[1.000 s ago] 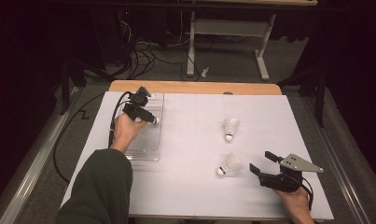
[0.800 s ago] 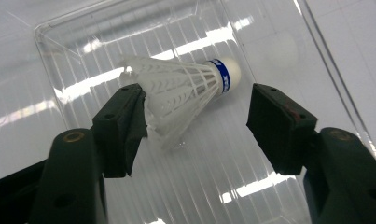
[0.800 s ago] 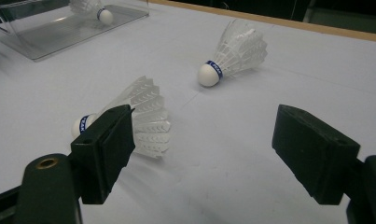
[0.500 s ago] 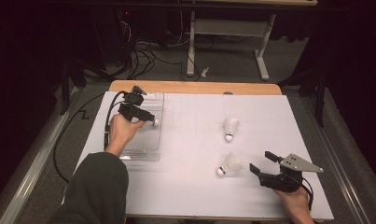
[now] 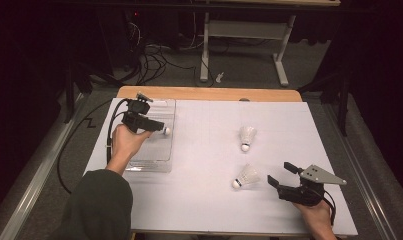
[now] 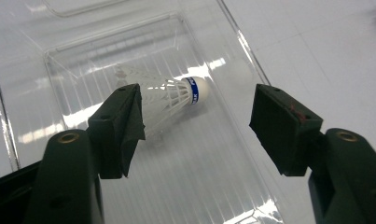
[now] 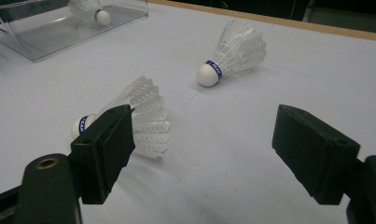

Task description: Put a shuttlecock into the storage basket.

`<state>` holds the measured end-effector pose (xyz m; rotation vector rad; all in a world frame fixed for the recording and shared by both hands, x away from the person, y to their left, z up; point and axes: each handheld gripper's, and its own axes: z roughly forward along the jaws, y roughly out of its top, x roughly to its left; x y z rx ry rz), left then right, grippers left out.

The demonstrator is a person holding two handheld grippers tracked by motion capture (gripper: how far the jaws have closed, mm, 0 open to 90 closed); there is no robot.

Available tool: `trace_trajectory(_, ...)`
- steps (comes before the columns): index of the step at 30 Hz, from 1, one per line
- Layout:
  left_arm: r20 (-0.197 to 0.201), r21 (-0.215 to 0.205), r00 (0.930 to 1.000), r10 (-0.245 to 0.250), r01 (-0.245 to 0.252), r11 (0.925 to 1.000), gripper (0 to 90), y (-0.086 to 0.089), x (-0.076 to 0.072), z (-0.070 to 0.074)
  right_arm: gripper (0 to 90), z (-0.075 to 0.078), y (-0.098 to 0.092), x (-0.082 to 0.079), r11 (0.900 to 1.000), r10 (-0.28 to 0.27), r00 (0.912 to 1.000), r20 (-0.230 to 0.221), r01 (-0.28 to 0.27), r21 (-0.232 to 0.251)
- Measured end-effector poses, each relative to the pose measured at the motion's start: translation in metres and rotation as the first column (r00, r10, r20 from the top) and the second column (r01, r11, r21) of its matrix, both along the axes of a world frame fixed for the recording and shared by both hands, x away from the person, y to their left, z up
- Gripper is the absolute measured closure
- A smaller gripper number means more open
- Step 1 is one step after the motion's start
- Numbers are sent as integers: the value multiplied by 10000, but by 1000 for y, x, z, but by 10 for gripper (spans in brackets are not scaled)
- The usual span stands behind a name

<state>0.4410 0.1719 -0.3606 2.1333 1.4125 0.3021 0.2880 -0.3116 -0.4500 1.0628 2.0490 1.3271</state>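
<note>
A white shuttlecock (image 6: 169, 95) with a blue band lies on its side in the clear plastic tray (image 6: 251, 56) at the table's left. My left gripper (image 6: 202, 123) hovers over it; its jaws have just been opening and stand wide, their pads off the shuttlecock below. In the high view that gripper (image 5: 159, 127) is above the tray (image 5: 154, 162), the cork (image 5: 166, 131) showing at its tip. Two more shuttlecocks (image 5: 246, 136) (image 5: 245, 176) lie on the white table. My right gripper (image 5: 280, 172) rests open just right of the nearer shuttlecock (image 7: 139, 109).
The farther shuttlecock (image 7: 237, 49) lies beyond the right jaws, cork toward the tray (image 7: 45, 42). A wooden table edge (image 5: 209, 93) runs along the back. Cables (image 5: 154, 55) and a white stand (image 5: 239, 30) sit on the floor behind.
The left jaws have spread and let go of the shuttlecock, which now lies in the tray. The left hand has drawn slightly left and up. The right hand is still.
</note>
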Motion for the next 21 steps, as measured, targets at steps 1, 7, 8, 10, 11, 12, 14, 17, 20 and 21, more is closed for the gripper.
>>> trace_trajectory(1,0,0,10000,0,0,10000,357,0,0,0,211,0,0,0,10000,2,10000,5,-2,3)
trace_trajectory(7,523,-295,9986,-44,60,9995,365,0,-11,4,211,0,0,0,10000,8,10000,3,-8,20)
trace_trajectory(8,665,-340,9978,-6,28,9994,363,0,-13,3,211,0,0,0,10000,8,10000,2,-8,18)
trace_trajectory(10,901,-413,9959,40,-3,9991,355,0,-17,2,211,0,0,0,10000,11,10000,10,-11,18)
trace_trajectory(11,1006,-424,9949,86,-43,9991,355,0,-19,2,211,0,0,0,10000,4,10000,-5,-4,24)
trace_trajectory(12,1139,-476,9934,105,-51,9989,353,1,-21,2,211,0,0,0,10000,0,10000,-14,0,33)
trace_trajectory(14,1333,-684,9910,146,-55,9976,357,2,-24,1,211,0,0,0,10000,-4,10000,-20,4,36)
trace_trajectory(17,1644,-992,9859,299,-136,9950,360,3,-29,-1,211,0,0,0,10000,-1,10000,-16,1,44)
trace_trajectory(20,1975,-948,9789,523,-340,9949,360,3,-33,-3,211,0,0,0,10000,-1,10000,-12,1,34)
trace_trajectory(21,2197,-947,9737,608,-407,9947,360,2,-35,-4,211,0,0,0,10000,2,10000,1,-2,29)
